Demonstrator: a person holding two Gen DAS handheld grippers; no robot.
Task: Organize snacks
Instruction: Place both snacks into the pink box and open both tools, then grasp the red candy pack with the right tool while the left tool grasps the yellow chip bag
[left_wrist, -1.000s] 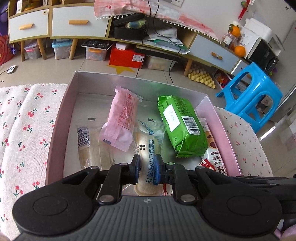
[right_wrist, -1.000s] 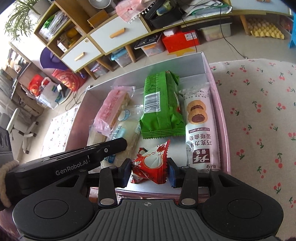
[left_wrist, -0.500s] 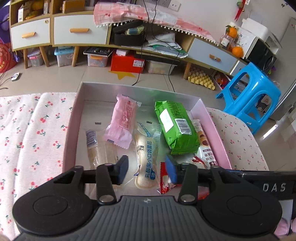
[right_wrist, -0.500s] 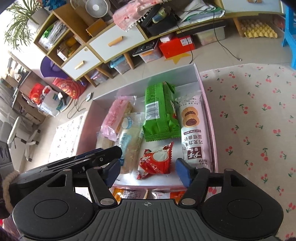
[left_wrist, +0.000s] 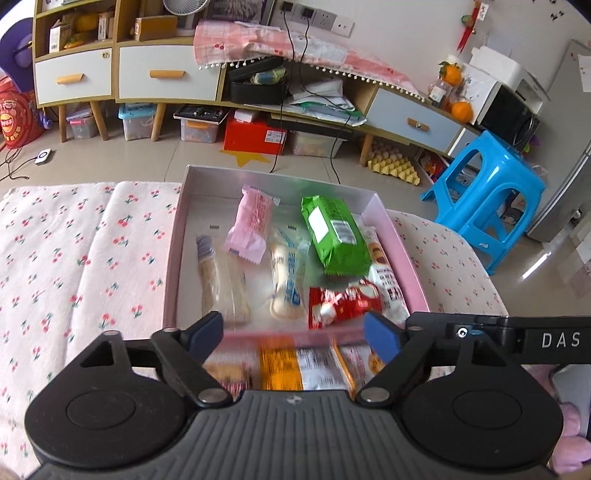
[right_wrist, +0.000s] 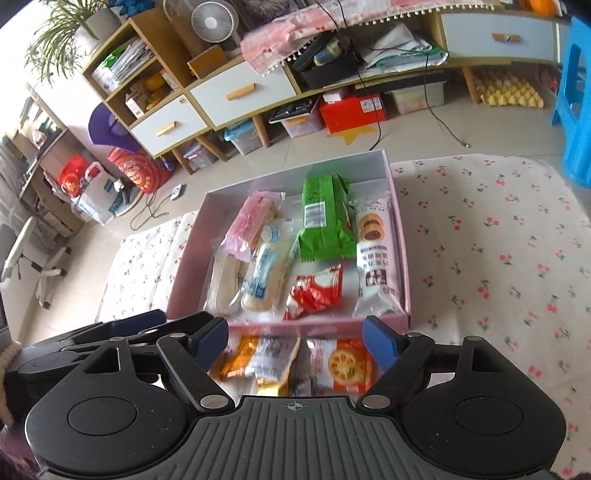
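1. My left hand-held gripper has its jaws opening with nothing between the pads; it hangs over the near edge of the pink box.
2. My right hand-held gripper is the same: jaws opening, empty, above the loose packets outside the box's near wall.
3. The red snack lies in the box by its near edge, between the clear-wrapped bread and the cookie pack; the green pack sits toward the far edge.
4. The next step, I judge, is picking up the orange packet or the cracker packet on the cherry-print surface. I'd grip one across its middle and place it in the bare left strip of the box.
5. Motion blur smears the loose packets in the left view, my grippers cover their near ends, and I can't count them.
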